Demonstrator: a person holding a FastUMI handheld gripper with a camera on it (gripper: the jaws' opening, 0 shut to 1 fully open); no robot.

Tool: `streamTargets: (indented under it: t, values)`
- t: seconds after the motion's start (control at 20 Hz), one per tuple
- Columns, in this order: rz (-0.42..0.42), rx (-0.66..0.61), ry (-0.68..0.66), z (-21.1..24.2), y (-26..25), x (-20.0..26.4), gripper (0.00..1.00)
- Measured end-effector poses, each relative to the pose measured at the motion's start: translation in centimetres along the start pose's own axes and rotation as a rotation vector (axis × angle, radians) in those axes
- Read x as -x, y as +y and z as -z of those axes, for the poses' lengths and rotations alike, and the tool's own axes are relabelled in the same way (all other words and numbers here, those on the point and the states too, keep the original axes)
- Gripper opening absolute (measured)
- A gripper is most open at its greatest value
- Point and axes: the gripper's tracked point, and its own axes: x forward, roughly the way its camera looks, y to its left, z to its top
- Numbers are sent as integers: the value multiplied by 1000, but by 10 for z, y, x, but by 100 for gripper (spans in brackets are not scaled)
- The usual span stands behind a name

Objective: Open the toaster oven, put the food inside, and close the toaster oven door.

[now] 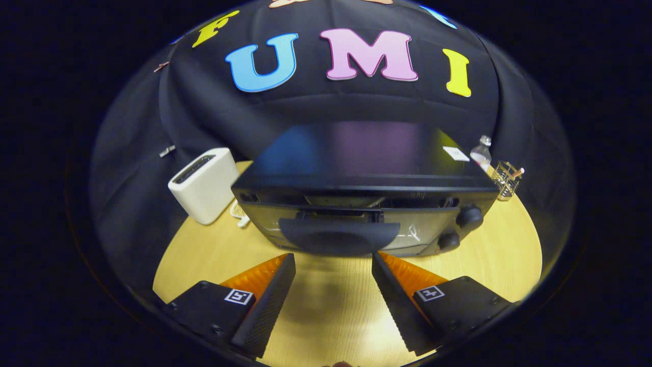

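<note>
Hovering over the table's (509, 239) near edge, the gripper (333, 265) aims at the toaster oven (364, 204) mid-table, fingers spread and empty, the dark door handle (338, 236) just ahead, its door seemingly ajar. A white toaster (204, 184) flanks it toward the left edge.

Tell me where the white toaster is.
In the gripper view, the white toaster stands on the wooden table, just left of the black toaster oven and beyond the open, empty claw.

Bare table (331, 306) lies open between the spread fingers of the hand-held gripper (333, 262), with the toaster oven (364, 204) blocking just ahead and a white toaster (204, 184) beside it.
</note>
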Motion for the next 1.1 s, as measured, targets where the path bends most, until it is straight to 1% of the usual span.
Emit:
streamTargets:
  t: [0.15,0.3,0.4,0.6,0.8,0.9,0.95,1.1]
  values:
    - [-22,-11,-90,-39,1,27,99]
    - [-22,-43,-188,-70,-15,60,99]
    - [-27,-56,-228,-83,-25,82,99]
    - [31,-16,-346,-113,-62,131,99]
    - [107,15,-452,-130,-97,173,99]
    - [145,23,-450,-124,-108,183,99]
    - [164,22,-446,-129,-114,183,99]
    - [173,4,-440,-125,-112,183,99]
